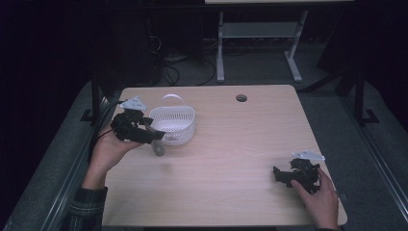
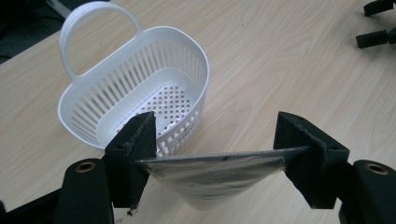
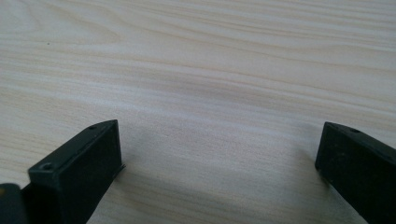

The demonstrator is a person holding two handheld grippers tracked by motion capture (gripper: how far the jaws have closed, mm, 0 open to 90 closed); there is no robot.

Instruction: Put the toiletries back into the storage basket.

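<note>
Grey pouch (image 2: 210, 179) clamped in left gripper (image 2: 219, 144) fingers, bottom cropped, right gripper (image 3: 219, 158) agape, empty.

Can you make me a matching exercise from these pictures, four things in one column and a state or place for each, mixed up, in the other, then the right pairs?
Things:
1. left tongs
2. right tongs
3. white basket
4. round hole

States or places:
A. open, nothing between the jaws, over bare wood
B. in the tabletop near its far edge
C. shut on a flat silvery pouch
D. standing on the table with nothing inside, handle up

Pairs: 1-C, 2-A, 3-D, 4-B
</note>
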